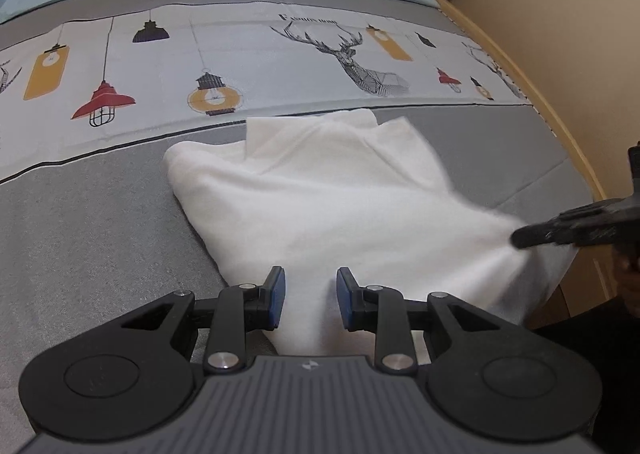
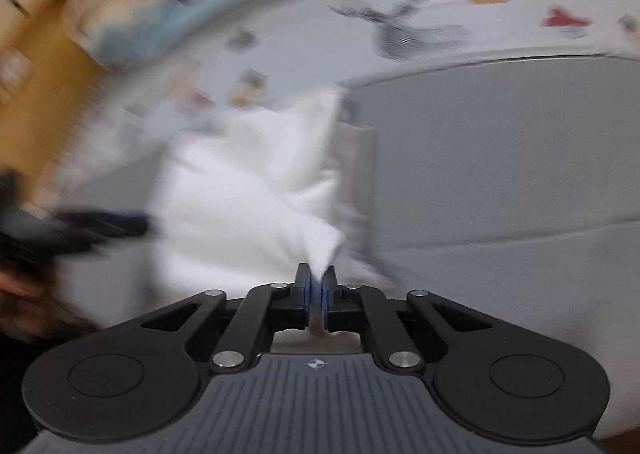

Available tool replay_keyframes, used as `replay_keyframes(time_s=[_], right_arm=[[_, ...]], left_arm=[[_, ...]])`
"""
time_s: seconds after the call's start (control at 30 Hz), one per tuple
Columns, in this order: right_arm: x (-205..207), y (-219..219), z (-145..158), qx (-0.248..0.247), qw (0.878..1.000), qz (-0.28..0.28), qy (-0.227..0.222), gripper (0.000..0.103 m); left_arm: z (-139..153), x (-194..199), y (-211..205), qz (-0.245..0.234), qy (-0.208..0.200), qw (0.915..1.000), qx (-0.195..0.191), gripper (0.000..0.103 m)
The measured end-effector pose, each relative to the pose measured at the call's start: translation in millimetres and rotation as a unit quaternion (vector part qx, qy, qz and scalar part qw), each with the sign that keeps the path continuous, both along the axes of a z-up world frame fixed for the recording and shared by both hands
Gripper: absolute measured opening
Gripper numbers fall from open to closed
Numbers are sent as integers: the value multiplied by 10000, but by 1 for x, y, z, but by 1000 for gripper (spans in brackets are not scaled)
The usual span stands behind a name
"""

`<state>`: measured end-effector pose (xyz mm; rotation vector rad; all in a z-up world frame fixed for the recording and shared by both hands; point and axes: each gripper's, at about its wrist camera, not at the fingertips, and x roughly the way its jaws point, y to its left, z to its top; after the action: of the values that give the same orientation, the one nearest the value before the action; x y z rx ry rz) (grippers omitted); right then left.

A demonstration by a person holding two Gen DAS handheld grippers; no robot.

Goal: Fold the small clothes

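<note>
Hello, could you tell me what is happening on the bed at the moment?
A person with a handheld gripper in each hand is folding a small white garment on a grey bedspread. The right gripper is shut on a corner of the cloth, and its view is blurred, so it seems to be moving. The left gripper is open, its fingers on either side of the near edge of the garment without holding it. The garment lies partly folded below a printed band with lamps and deer.
</note>
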<state>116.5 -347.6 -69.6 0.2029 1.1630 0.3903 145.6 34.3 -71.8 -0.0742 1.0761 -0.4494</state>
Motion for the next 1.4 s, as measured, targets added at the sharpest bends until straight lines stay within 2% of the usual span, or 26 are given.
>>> replay_keyframes(time_s=[0.07,0.1,0.17,0.23,0.27,0.3,0.37,0.4,0.43,0.47,0.53,0.67,0.73,0.77,0.83,0.97,1.1,1.17,1.23,1.3,1.33,1.37,1.4], right_arm=[[-1,3,5,-214,9994,43,-273,11],[-1,3,15,-50,9984,30,-557,11],[-3,1,28,567,9947,72,-851,11],[-1,8,30,919,9920,282,-823,12],[0,15,24,850,9930,450,-684,12],[1,24,16,626,9947,644,-495,14],[3,41,-10,-184,9948,1003,-52,14],[4,47,-24,-757,9912,1077,116,14],[4,48,-34,-1168,9869,1098,188,21],[5,47,-37,-1309,9854,1066,218,30],[12,39,-27,-1027,9916,774,120,34],[20,24,10,-117,9978,168,-624,34],[29,15,16,263,9951,-254,-918,37],[36,13,15,391,9935,-429,-981,39],[50,12,9,510,9913,-705,-984,41],[75,14,-9,720,9891,-1038,-751,41],[89,22,-30,925,9876,-1148,-534,41],[97,26,-38,950,9881,-1123,-442,38],[99,28,-37,1047,9877,-1031,-529,4],[100,25,-32,1113,9844,-1133,-758,3],[101,22,-30,1137,9817,-1242,-887,3],[101,18,-27,1171,9790,-1338,-1002,3],[102,16,-26,1146,9777,-1395,-1075,3]], left_arm=[[0,-1,-2,-29,9,10000,22,30],[0,-2,-2,-49,16,10000,1,30],[0,-4,-5,-144,31,9999,-71,30],[-4,-4,-8,-306,162,9993,-103,30],[-8,-5,-11,-388,257,9989,-9,31],[-13,-5,-13,-454,319,9984,134,31],[-23,-6,-17,-556,458,9963,469,31],[-24,-6,-16,-552,487,9961,479,31],[-23,-5,-15,-513,505,9965,432,31],[-23,-4,-13,-460,524,9969,359,31],[-20,-2,-8,-305,491,9979,295,31],[-13,7,6,156,337,9992,157,32],[-14,14,17,518,384,9979,-5,41],[-12,17,21,695,379,9969,-24,50],[-13,26,29,1039,438,9935,-148,54],[-22,43,41,1535,808,9829,-613,59],[-33,59,42,1857,1075,9742,-703,59],[-40,66,43,1964,1197,9703,-750,59],[-44,72,41,2049,1266,9674,-787,63],[-49,78,40,2100,1302,9657,-796,64],[-51,80,38,2095,1307,9657,-808,63],[-53,83,36,2057,1275,9669,-806,56],[-52,85,33,2001,1139,9702,-750,25]])
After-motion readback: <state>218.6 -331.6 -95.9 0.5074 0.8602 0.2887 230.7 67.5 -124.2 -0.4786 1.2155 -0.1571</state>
